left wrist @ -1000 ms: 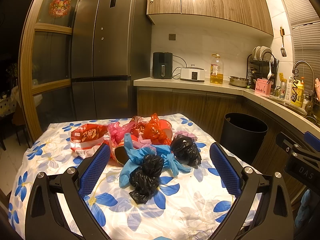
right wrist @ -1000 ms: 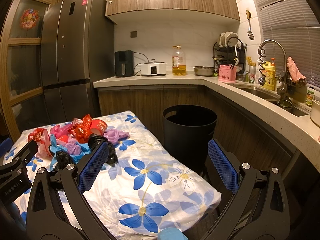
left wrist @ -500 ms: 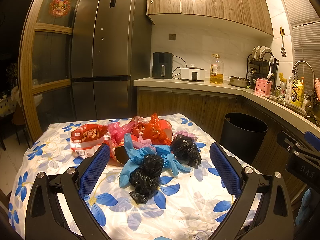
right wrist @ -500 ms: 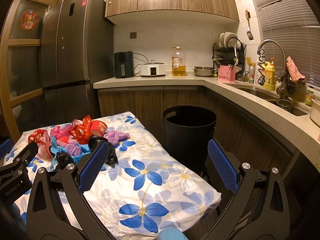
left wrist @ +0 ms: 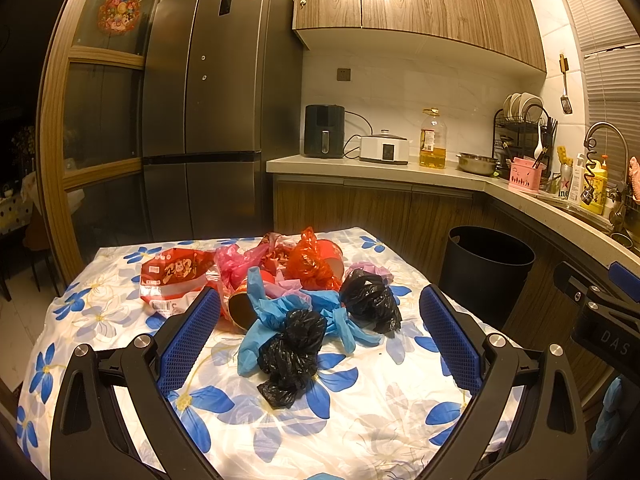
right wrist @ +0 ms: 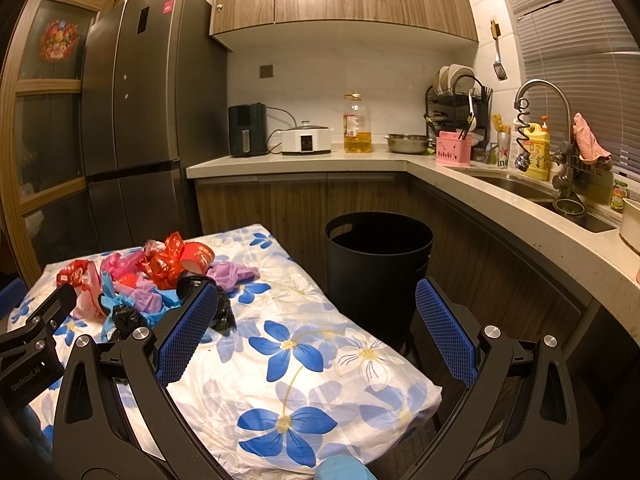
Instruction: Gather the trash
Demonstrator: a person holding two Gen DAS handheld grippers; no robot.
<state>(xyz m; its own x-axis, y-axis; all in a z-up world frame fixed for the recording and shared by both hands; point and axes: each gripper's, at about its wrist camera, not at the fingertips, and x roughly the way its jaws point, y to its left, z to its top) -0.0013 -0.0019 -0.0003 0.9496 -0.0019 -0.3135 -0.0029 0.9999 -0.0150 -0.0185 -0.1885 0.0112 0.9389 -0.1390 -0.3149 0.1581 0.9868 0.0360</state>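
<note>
Fingers of left gripper (left wrist: 318, 330) and right gripper (right wrist: 316, 330) spread wide, empty, unmoved since a second ago: trash pile (left wrist: 304, 292) untouched at twelve o'clock, bin (right wrist: 378, 248) at two, collecting unstarted.

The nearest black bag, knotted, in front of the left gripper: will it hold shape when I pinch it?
Probably not: the black bag looks like thin crumpled film, so it should squash. It seems light for its size. Its tail touches the blue bag, which may drag along.
</note>
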